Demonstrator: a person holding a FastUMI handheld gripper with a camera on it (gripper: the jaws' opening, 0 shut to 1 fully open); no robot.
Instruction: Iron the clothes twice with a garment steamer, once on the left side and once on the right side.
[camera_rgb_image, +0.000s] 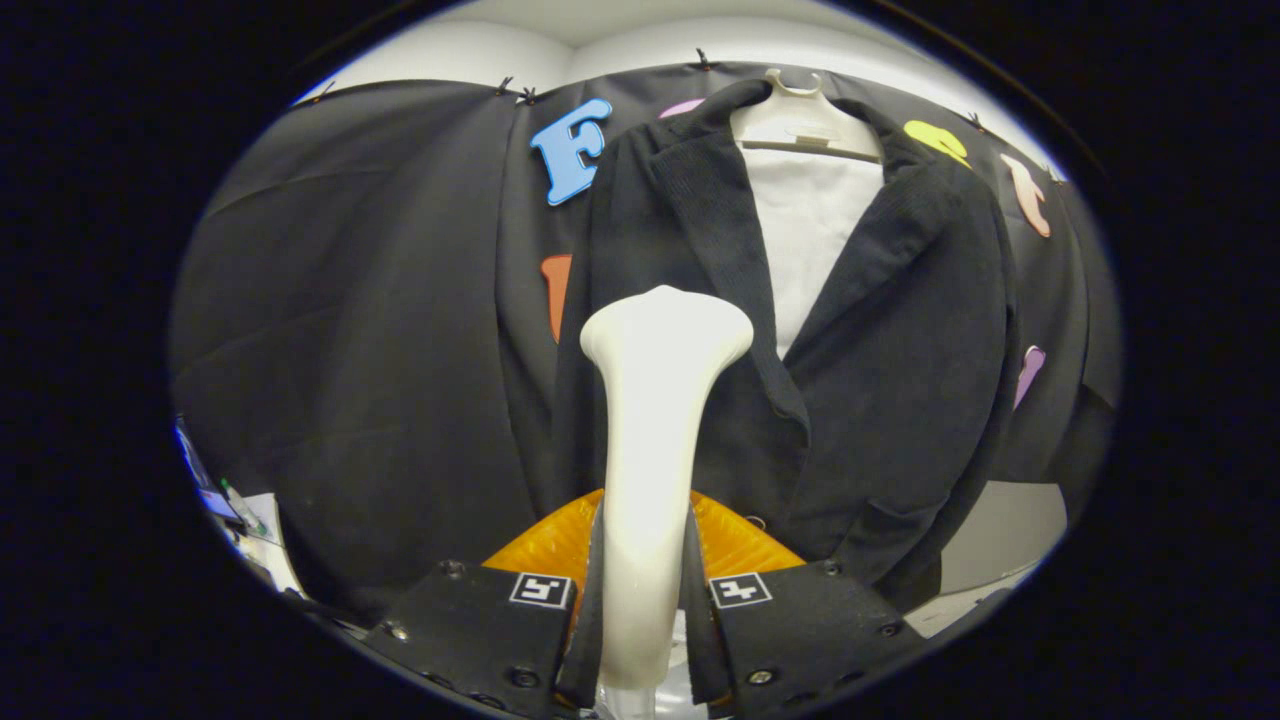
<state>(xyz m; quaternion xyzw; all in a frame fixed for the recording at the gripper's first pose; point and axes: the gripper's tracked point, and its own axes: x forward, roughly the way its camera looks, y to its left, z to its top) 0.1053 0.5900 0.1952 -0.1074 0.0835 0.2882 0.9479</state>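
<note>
While gripper (640, 600) clamps the garment steamer (652, 440) handle btwn both fingers, steamer head sits centre frame, upright.
Head lies over left front panel of the dark jacket (900, 380), which hangs on a pale hanger (800, 115) w/ white shirt (810, 230) inside, upper centre-right; contact w/ fabric can't be told. Orange part (740, 545) shows just behind fingers.

gripper view | riding on the gripper (640, 600), looking forward along its fingers (585, 610), both pressing the steamer (655, 430) | facing the hanging jacket (900, 380) squarely | sitting close to it
</note>
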